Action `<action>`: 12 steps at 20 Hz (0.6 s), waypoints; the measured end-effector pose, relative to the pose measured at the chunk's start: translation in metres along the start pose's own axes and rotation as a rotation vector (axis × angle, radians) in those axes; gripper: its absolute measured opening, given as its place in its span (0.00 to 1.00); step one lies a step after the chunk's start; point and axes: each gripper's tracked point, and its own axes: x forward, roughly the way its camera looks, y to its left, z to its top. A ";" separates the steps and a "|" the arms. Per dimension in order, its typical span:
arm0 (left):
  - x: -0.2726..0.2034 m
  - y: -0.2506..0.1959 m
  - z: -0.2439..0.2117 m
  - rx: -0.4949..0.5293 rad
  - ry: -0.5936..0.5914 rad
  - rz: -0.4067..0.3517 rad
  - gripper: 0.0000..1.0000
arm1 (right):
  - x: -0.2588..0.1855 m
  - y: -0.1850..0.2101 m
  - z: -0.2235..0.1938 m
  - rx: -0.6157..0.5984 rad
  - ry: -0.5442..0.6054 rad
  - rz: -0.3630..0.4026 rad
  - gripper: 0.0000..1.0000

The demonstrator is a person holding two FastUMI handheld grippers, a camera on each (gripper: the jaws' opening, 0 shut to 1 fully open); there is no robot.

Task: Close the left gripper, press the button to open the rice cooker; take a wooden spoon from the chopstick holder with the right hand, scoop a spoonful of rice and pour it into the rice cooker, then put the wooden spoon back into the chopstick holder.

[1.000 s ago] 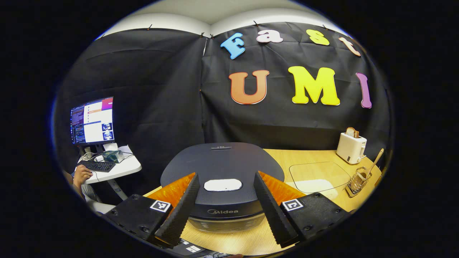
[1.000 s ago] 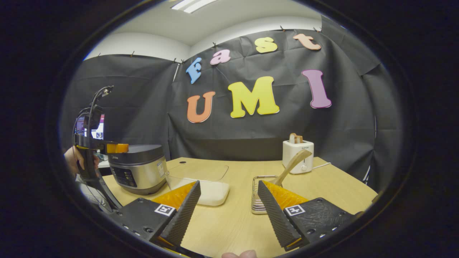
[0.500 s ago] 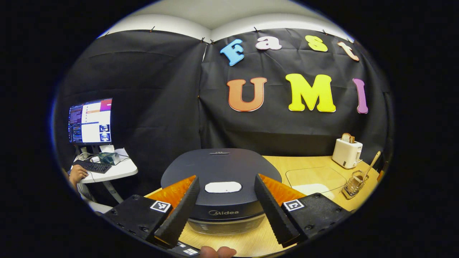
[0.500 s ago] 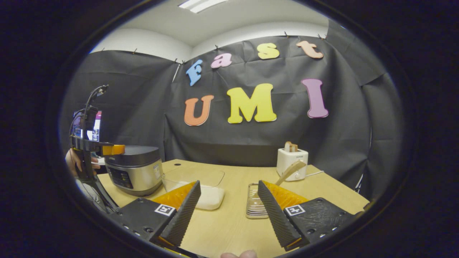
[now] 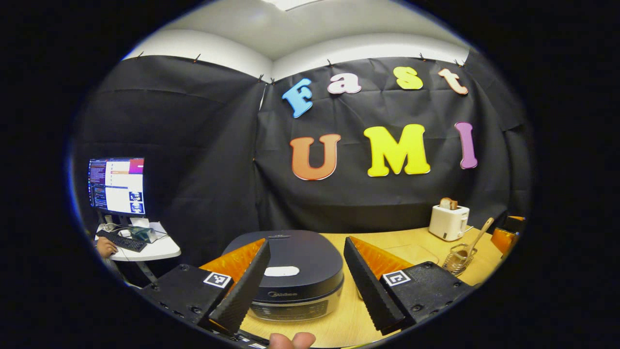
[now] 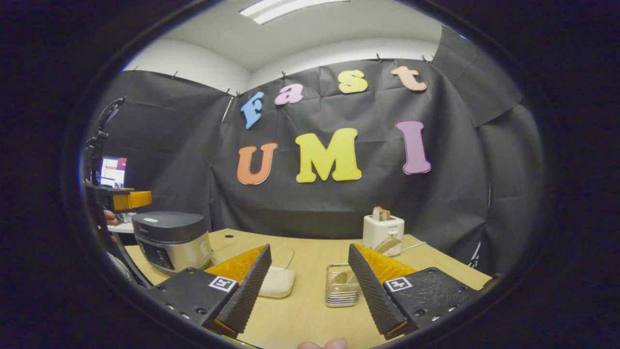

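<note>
Hovering with both sets of jaws apart, you've done nothing yet: rice cooker (image 5: 290, 271) at lower centre sits lidded, wooden spoon (image 5: 477, 238) waits in the chopstick holder (image 5: 457, 261) at lower right.

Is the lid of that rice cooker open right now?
No, in the right gripper view the rice cooker has its dark lid lying flat and shut on the body.
</note>
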 end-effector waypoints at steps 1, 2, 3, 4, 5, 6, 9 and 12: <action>-0.003 -0.011 0.003 0.005 -0.009 -0.027 0.97 | -0.002 -0.001 0.004 -0.001 -0.010 -0.010 0.94; -0.006 -0.021 0.006 0.010 -0.024 -0.056 0.97 | -0.004 -0.002 0.007 0.001 -0.017 -0.020 0.94; -0.008 -0.031 0.008 0.008 -0.040 -0.073 0.98 | -0.006 -0.004 0.011 -0.001 -0.020 -0.029 0.94; -0.013 -0.040 0.008 0.001 -0.051 -0.086 0.97 | -0.008 -0.006 0.013 -0.008 -0.025 -0.041 0.95; -0.016 -0.051 0.004 -0.008 -0.053 -0.105 0.97 | -0.011 -0.008 0.017 -0.016 -0.035 -0.053 0.94; -0.021 -0.064 0.000 -0.019 -0.056 -0.127 0.97 | -0.013 -0.012 0.019 -0.023 -0.038 -0.069 0.94; -0.035 -0.095 -0.015 0.012 -0.041 -0.191 0.98 | -0.021 -0.015 0.026 -0.035 -0.044 -0.100 0.95; -0.046 -0.110 -0.023 0.064 -0.062 -0.232 0.97 | -0.029 -0.017 0.029 -0.052 -0.049 -0.138 0.95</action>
